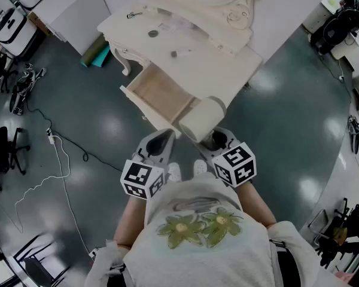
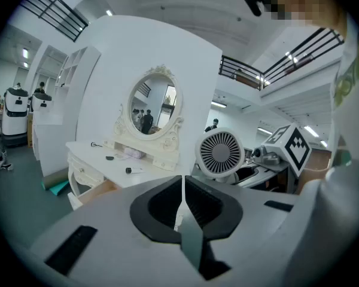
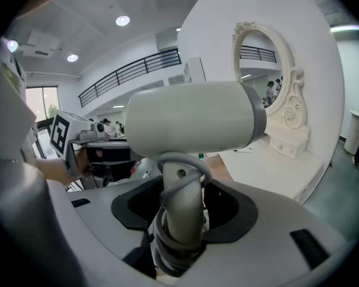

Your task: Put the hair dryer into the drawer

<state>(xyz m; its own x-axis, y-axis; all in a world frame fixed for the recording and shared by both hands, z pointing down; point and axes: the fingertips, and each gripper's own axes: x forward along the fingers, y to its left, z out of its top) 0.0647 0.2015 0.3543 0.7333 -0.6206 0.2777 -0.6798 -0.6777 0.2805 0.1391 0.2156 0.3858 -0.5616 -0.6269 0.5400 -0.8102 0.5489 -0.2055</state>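
A cream hair dryer (image 1: pixel 201 118) stands upright in my right gripper (image 1: pixel 218 139), just in front of the open wooden drawer (image 1: pixel 158 94) of the white dressing table (image 1: pixel 233 70). In the right gripper view the dryer's barrel (image 3: pixel 191 118) lies crosswise above the jaws. Its handle, with the cord wound round it, sits between the jaws of the right gripper (image 3: pixel 182 220), which is shut on it. My left gripper (image 1: pixel 158 141) hangs beside it, near the drawer's front corner. In its own view the left gripper (image 2: pixel 181 202) is shut with nothing in it, and the dryer's rear grille (image 2: pixel 220 153) shows to the right.
Small items lie on the tabletop: a dark disc (image 1: pixel 153 33) and a little dark piece (image 1: pixel 175 54). An oval mirror (image 2: pixel 154 107) stands at the table's back. Teal rolls (image 1: pixel 96 54) lean by the table's left leg. A white cable (image 1: pixel 60 154) trails over the grey floor.
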